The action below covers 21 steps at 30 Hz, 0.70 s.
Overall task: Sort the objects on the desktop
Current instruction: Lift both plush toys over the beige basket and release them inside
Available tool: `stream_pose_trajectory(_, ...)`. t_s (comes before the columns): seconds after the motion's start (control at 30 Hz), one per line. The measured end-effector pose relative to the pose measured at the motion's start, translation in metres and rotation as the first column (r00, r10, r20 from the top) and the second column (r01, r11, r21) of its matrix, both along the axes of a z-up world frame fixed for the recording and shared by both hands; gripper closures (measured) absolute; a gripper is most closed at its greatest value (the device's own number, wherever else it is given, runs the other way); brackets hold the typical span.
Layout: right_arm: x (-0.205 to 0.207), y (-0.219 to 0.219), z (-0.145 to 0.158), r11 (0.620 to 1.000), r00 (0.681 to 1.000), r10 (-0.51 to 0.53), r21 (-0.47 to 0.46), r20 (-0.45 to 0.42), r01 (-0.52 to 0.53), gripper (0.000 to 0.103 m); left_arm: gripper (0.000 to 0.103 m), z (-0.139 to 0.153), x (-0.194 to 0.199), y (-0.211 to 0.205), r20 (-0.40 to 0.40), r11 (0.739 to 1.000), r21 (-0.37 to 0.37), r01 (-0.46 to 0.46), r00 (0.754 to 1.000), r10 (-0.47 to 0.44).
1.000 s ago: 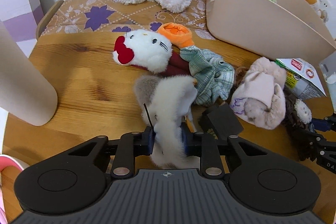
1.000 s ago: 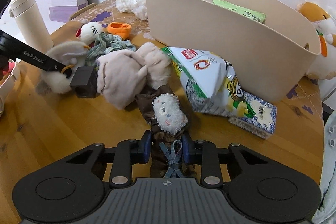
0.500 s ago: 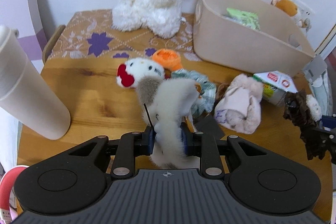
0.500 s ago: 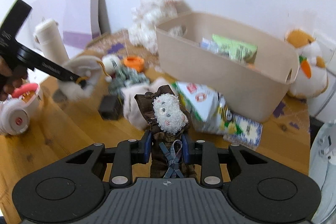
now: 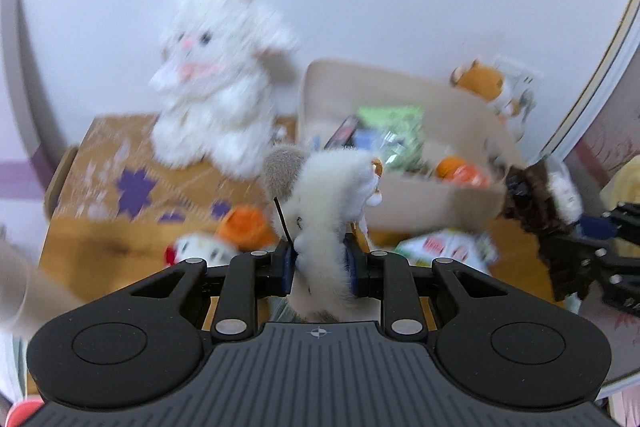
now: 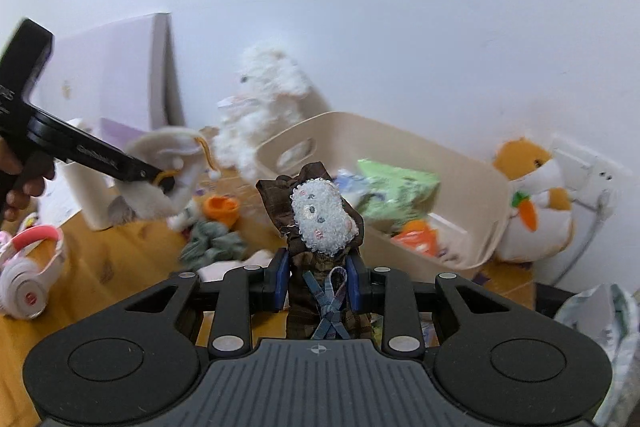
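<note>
Left wrist view, pretty blurry: left gripper [image 5: 319,263] clamped on a white-and-grey furry plush [image 5: 328,195], held up off the wooden table [image 5: 92,247], blue pads squeezing its lower part. Behind it, a big white plush lamb [image 5: 218,83] sitting on a patterned cloth [image 5: 120,171], and a beige bin [image 5: 436,187] holding green packets plus something orange. Down on the table: an orange toy [image 5: 244,225] and a white kitty plush with a red bow [image 5: 200,251], just beside each other. Snack bag [image 5: 444,247] lying in front of the bin. Off at the right edge, right gripper [image 5: 576,231] pinching a dark brown doll [image 5: 540,203], also in the air, near the bin's end.

Right wrist view, sharper: right gripper [image 6: 319,285] pressed shut around the brown doll [image 6: 320,227], white curly face pointing at the camera, blue ribbon crossed low on its body. Beige bin [image 6: 472,187] right behind, mouth tilted this way. Left gripper [image 6: 160,173] coming in from the left, gripping the furry plush [image 6: 168,171] above the table. Green checked cloth [image 6: 214,245] and the orange toy [image 6: 222,207] on the wood below. Pink-and-white headphones [image 6: 30,263] at far left, an orange-and-white plush [image 6: 532,187] at right behind the bin.
</note>
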State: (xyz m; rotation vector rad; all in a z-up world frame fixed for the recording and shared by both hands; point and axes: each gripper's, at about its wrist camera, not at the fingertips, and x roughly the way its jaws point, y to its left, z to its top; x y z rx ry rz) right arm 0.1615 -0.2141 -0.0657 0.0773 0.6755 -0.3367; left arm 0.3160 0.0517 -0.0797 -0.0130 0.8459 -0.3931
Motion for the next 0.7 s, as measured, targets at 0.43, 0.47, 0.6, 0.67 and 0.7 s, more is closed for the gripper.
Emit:
stream_pose_trajectory(0.43, 0.039, -0.060, 0.021, 0.981, 0.984, -0.174, -0.078, 0.028, 0.175, 0.075, 0.078, 0.037, 0.066, -0.069, 0.146, 0.998, 0.024, 0.052, 0.988, -0.055)
stream_pose_trajectory(0.47, 0.043, -0.066, 0.021, 0.979, 0.982, -0.185, -0.076, 0.029, 0.187, 0.075, 0.078, 0.037, 0.071, -0.075, 0.152, 0.998, 0.028, 0.054, 0.987, -0.058)
stream_pose_trajectory(0.6, 0.062, -0.089, 0.013, 0.973, 0.974, -0.228, -0.044, 0.011, 0.228, 0.075, 0.078, 0.032, 0.088, -0.100, 0.166, 0.997, 0.053, 0.060, 0.984, -0.068)
stream_pose_trajectory(0.67, 0.071, -0.098, 0.006, 0.969, 0.970, -0.245, -0.025, -0.001, 0.245, 0.075, 0.078, 0.024, 0.094, -0.113, 0.167, 0.995, 0.077, 0.061, 0.983, -0.073)
stream_pose_trajectory(0.7, 0.075, -0.101, 0.002, 0.968, 0.968, -0.251, -0.016, -0.010, 0.251, 0.075, 0.078, 0.020, 0.097, -0.119, 0.163, 0.994, 0.091, 0.061, 0.984, -0.075)
